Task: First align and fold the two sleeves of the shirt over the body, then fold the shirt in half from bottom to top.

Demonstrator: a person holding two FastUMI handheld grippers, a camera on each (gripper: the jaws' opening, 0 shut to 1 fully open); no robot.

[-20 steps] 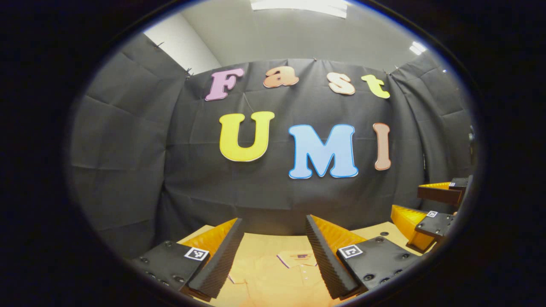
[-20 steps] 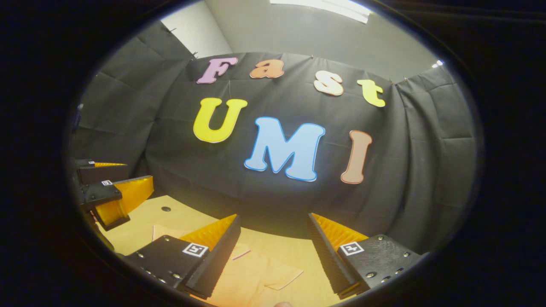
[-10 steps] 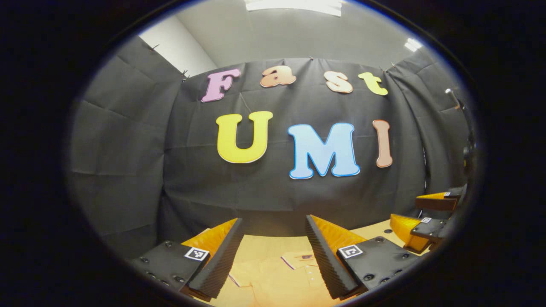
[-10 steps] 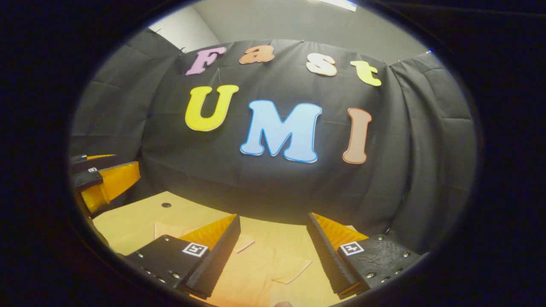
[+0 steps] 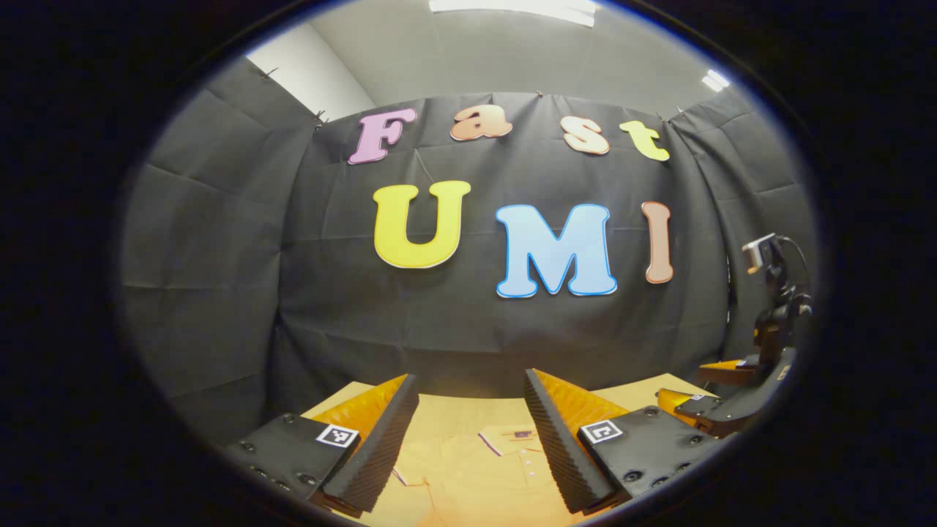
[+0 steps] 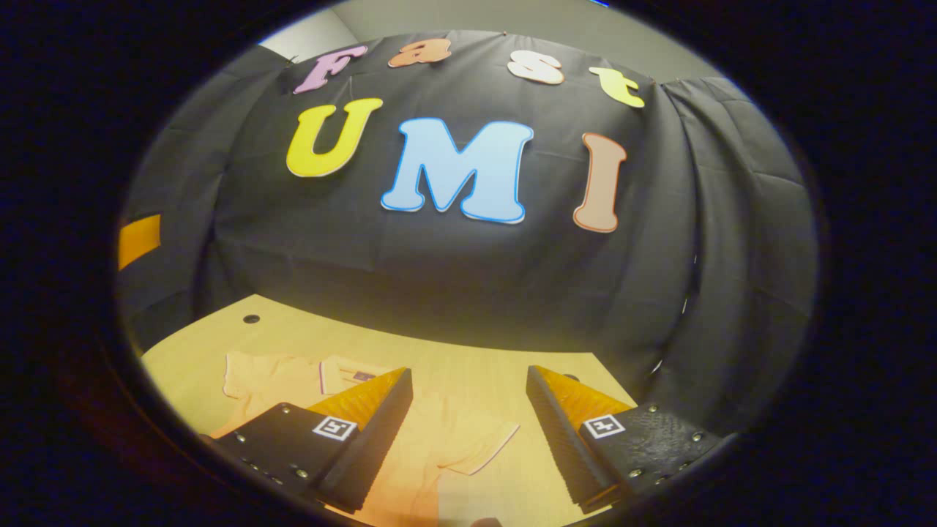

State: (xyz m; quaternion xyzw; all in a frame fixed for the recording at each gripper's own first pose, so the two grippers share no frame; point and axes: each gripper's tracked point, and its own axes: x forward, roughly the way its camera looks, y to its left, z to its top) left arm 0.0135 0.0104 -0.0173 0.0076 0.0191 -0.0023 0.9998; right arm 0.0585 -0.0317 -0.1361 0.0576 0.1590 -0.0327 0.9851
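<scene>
Pre-fold stage: shirt (image 6: 439, 446) flat on desk (image 6: 468, 366), below and between both sets of fingers. Left gripper (image 5: 468, 439) and right gripper (image 6: 468, 439) wide open, empty. Next: descend, grasp a sleeve (image 6: 483, 446).

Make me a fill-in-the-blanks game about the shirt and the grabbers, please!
1. The shirt lies on the ____.
2. The right gripper has its two fingers ____.
3. The left gripper hangs ____ the shirt, not touching it.
4. The shirt's sleeves are not yet ____.

Missing words: table; open; above; folded
</scene>
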